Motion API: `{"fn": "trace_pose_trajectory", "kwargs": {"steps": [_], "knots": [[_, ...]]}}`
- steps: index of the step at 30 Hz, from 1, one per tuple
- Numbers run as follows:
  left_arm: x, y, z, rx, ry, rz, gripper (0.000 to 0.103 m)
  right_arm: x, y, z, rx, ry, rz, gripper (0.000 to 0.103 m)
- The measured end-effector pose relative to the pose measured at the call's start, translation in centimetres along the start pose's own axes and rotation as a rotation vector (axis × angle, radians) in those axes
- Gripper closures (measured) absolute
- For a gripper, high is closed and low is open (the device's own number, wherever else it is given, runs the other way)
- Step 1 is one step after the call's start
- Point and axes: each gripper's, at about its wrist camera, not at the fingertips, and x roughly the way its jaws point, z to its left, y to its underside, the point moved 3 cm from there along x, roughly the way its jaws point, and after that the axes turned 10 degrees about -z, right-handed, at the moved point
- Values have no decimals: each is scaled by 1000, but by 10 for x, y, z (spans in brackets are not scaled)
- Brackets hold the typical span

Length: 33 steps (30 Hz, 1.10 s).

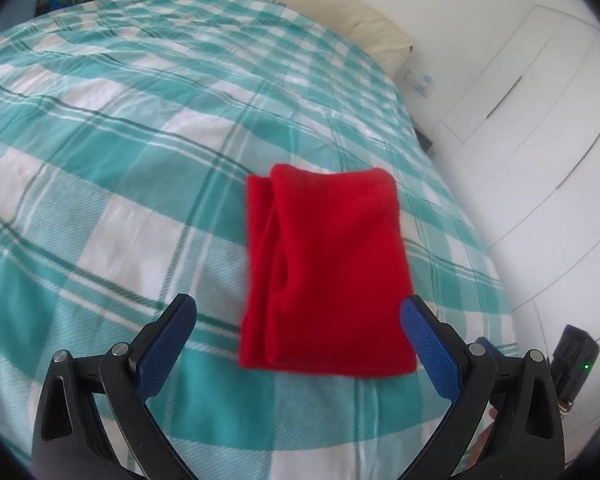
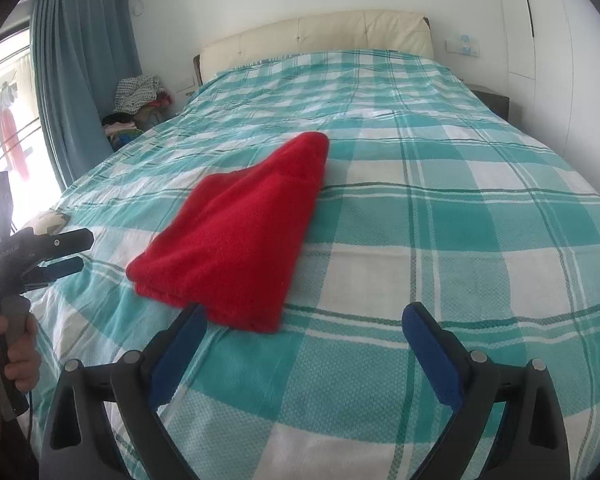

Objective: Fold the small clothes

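Observation:
A red fleece garment lies folded into a narrow rectangle on the teal and white checked bedspread. My left gripper is open and empty, its blue pads either side of the garment's near end, just above it. In the right wrist view the red garment lies ahead and to the left. My right gripper is open and empty, its left finger close to the garment's near corner. The left gripper also shows at the left edge there, held in a hand.
The bedspread covers the whole bed up to a cream headboard. A pile of clothes sits beside the bed by the blue curtain. White wardrobe doors stand along the right of the bed.

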Motion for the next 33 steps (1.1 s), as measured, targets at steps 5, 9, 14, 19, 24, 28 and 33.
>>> {"fn": "trace_pose_trajectory", "kwargs": {"steps": [5,9,14,19,24,28,33], "knots": [[71,-15,2,97,-138,112,2,63,-31,-23,195,-149,119,6],[97,-13,9,136,-192,161,2,115,-37,-33,317,-219,197,6],[112,-6,13,151,-199,203,1,165,-23,-25,392,-278,305,31],[117,3,14,113,-106,202,58,165,-22,21,19,-51,279,63],[95,-12,1,97,-90,157,85,141,-35,69,-256,27,153,72],[49,-49,-17,111,-40,37,85,105,-72,83,-261,-38,23,73],[-1,-90,-48,191,-15,-78,84,72,-128,101,-237,-115,-107,73]]}}
